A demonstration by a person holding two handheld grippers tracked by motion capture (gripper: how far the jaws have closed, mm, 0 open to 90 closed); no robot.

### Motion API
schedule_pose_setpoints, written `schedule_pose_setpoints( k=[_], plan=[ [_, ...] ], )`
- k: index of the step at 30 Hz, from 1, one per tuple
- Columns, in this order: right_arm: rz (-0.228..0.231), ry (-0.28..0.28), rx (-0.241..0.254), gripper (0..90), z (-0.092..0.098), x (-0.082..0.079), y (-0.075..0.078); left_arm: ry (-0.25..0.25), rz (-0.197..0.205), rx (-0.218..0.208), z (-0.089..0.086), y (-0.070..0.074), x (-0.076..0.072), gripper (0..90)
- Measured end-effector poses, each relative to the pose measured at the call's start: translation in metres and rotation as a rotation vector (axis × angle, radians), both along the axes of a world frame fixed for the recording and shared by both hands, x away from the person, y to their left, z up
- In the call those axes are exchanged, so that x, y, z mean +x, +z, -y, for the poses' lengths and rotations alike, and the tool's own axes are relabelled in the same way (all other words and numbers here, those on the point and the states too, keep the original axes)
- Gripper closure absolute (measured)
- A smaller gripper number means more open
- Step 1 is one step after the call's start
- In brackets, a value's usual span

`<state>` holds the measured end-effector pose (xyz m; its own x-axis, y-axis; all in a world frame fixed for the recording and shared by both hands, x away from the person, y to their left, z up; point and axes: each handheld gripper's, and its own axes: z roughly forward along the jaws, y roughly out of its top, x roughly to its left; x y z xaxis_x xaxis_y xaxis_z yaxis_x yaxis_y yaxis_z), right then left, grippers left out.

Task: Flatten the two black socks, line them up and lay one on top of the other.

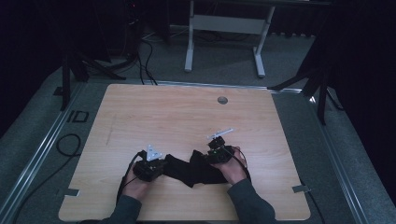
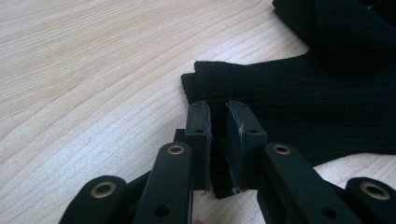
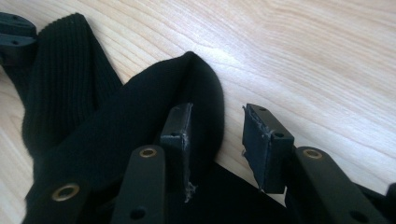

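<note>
A black ribbed knitted cloth (image 1: 191, 170) lies crumpled on the wooden table (image 1: 187, 112) near its front edge, between my two hands. My left gripper (image 1: 160, 165) is at the cloth's left end. In the left gripper view its jaws (image 2: 218, 126) stand nearly together with the cloth's edge (image 2: 303, 107) pinched between the pads. My right gripper (image 1: 206, 156) is at the cloth's right end. In the right gripper view it (image 3: 217, 112) is open: a rounded fold of cloth (image 3: 116, 121) lies against the left pad (image 3: 177, 128), and the right pad (image 3: 264, 140) stands apart over bare wood. The left gripper (image 3: 14, 32) peeks in at the top left corner.
A round cable hole (image 1: 222, 100) sits near the table's far edge. Beyond the table stand a white desk frame (image 1: 224, 25) and dark tripod legs at left (image 1: 74, 65) and right (image 1: 317, 84). Cables (image 1: 70, 144) trail on the grey floor at left.
</note>
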<state>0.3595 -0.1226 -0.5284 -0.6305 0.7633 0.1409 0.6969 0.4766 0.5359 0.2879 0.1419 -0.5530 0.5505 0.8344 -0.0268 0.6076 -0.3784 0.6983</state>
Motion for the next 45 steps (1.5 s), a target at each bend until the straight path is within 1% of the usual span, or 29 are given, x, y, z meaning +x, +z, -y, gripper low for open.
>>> schedule_pose_setpoints(
  k=[1, 3, 6, 9, 12, 16, 20, 24, 27, 29, 33, 36, 43, 45],
  plan=[
    [0.0, 0.0, -0.009, 62.3, -0.002, 0.0, -0.002, 0.0, 0.001, 0.0, 0.0, 0.0, 0.0, 80.0],
    [0.017, 0.0, -0.052, 63.2, -0.007, -0.001, -0.005, -0.001, 0.0, -0.001, 0.0, 0.0, 0.0, 80.0],
    [0.0, 0.0, -0.064, 63.9, -0.011, -0.001, -0.01, 0.0, 0.0, -0.004, 0.0, 0.0, 0.0, 80.0],
    [0.005, -0.01, -0.057, 68.3, -0.011, 0.0, -0.012, 0.0, 0.0, -0.002, 0.0, 0.0, 0.0, 80.0],
    [0.028, -0.016, -0.074, 76.3, -0.01, -0.001, -0.012, -0.001, 0.001, -0.003, 0.0, -0.001, 0.0, 80.0],
    [0.035, -0.02, -0.067, 83.0, -0.01, -0.002, -0.013, -0.002, 0.002, -0.002, 0.001, -0.001, 0.0, 80.0],
    [0.036, -0.014, -0.075, 85.4, -0.012, -0.003, -0.013, -0.001, 0.002, -0.004, 0.001, -0.001, 0.0, 80.0],
    [0.033, -0.019, -0.064, 85.8, -0.011, -0.003, -0.013, -0.002, 0.001, -0.006, 0.0, -0.001, 0.0, 80.0],
    [0.041, -0.016, -0.064, 85.8, -0.01, -0.006, -0.012, -0.003, 0.002, -0.006, 0.0, -0.001, 0.0, 80.0],
    [0.052, -0.013, -0.065, 85.8, -0.009, -0.008, -0.01, -0.003, 0.002, -0.006, 0.0, -0.001, 0.0, 79.9],
    [0.066, -0.008, -0.049, 85.8, -0.006, -0.013, -0.003, -0.002, 0.003, -0.006, 0.001, -0.001, 0.0, 79.9],
    [0.083, -0.003, -0.025, 85.8, -0.004, -0.018, 0.005, -0.003, 0.003, -0.007, 0.0, -0.001, 0.0, 79.8],
    [0.13, 0.013, 0.007, 85.8, 0.003, -0.033, 0.025, -0.002, 0.0, -0.012, 0.0, -0.002, 0.001, 79.6],
    [0.141, 0.015, 0.024, 85.8, 0.004, -0.037, 0.031, -0.003, -0.001, -0.012, 0.0, -0.001, 0.001, 79.6]
  ],
)
